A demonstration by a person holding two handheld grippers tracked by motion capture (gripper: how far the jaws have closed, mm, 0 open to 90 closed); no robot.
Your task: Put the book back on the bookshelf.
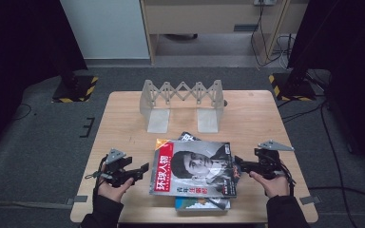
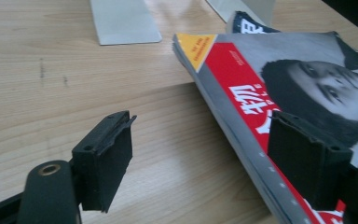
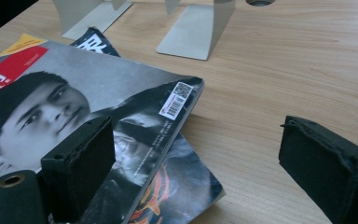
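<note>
Left claw (image 1: 142,170) gapes wide, nothing between the jaws; it sits just left of the top magazine (image 1: 197,167), jaws pointing at its spine edge. Right claw (image 1: 239,166) also wide and holding nothing, at the magazine's right edge.

Stack lies on the desk (image 1: 123,118), front centre, between the two claws. High view: three magazines stacked — red-and-grey portrait cover on top, a dark one poking out at the far edge (image 1: 188,137), a blue-green one (image 1: 202,203) sticking out at the near edge. Behind them, well apart, one grey accordion-type rack (image 1: 183,95) with two flat feet, nothing in it.

Left claw view: top magazine's spine (image 2: 233,121) and yellow corner tab, one jaw over the cover, the other over bare desk. Cover is lifted off the desk at this corner, shadow under it.

Right claw view: barcode sticker (image 3: 176,101) on the cover's corner, plus a glossy dark magazine with orange print (image 3: 182,182) under the top one, skewed out. One jaw over the cover, the other over bare wood.
</note>
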